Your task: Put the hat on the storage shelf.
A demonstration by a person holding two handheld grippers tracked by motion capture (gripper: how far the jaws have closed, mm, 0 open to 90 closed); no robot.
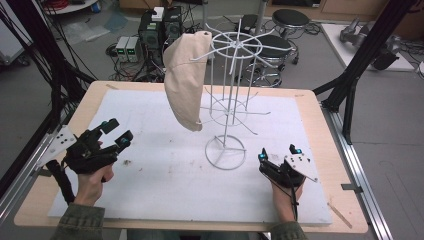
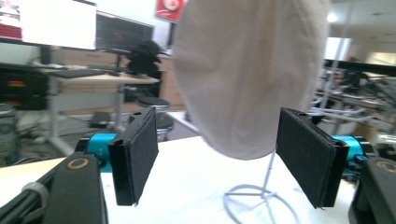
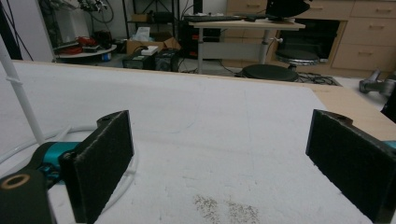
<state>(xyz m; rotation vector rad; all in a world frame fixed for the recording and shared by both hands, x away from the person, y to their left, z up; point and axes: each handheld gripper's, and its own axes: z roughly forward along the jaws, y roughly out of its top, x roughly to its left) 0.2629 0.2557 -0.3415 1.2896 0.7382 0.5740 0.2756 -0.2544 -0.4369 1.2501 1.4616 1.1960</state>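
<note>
One cap (image 1: 185, 80) hangs on the rack (image 1: 227, 100); both the left gripper (image 1: 116, 132) and right gripper (image 1: 279, 152) rest wide open, empty, near the tabletop's front corners.

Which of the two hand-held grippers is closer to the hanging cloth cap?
The left hand-held gripper, on the left of the high view. Its open jaws point at the beige cap hanging from the white wire rack.

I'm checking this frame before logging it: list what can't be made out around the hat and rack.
- Hat, high view: its own cloth hides the hook that carries it.
- Hat, left gripper view: the top edge cuts off its crown.
- White wire rack, right gripper view: the left edge cuts off all except one pole and part of the base ring.
</note>
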